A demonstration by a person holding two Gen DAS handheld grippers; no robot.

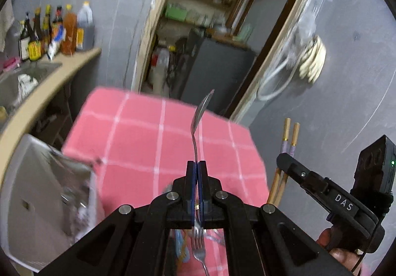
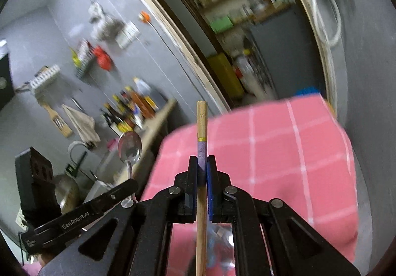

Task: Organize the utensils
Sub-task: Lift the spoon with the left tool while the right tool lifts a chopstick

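So we've got both grippers up in the air over the table with the pink checked tablecloth (image 1: 138, 137), and both are loaded.

Our left gripper (image 1: 196, 169) has its jaws pinched right down on a metal spoon (image 1: 198, 122). The handle runs straight through the narrow gap between the blue pads, and the bowl sticks up past the fingertips, edge-on to us in the left wrist view. From the right wrist camera we can see that same spoon (image 2: 129, 146) face-on, bowl up, off to the left side. Below the left jaws there's a fork (image 1: 198, 243) lying on the cloth, tines pointing toward the jaws, plus some blurry blue stuff next to it that we can't make out.

Our right gripper (image 2: 202, 169) is clamped on wooden chopsticks (image 2: 201, 122). The purple wrap band sits right between the pads, the bare wooden end pokes up above the fingertips, and the long shaft runs down below the jaws. From the left wrist view it's clearly a pair (image 1: 289, 135), side by side, upright.

A white bin (image 1: 32, 192) sits at the left edge of the table, and sauce bottles (image 1: 57, 28) line the counter behind.
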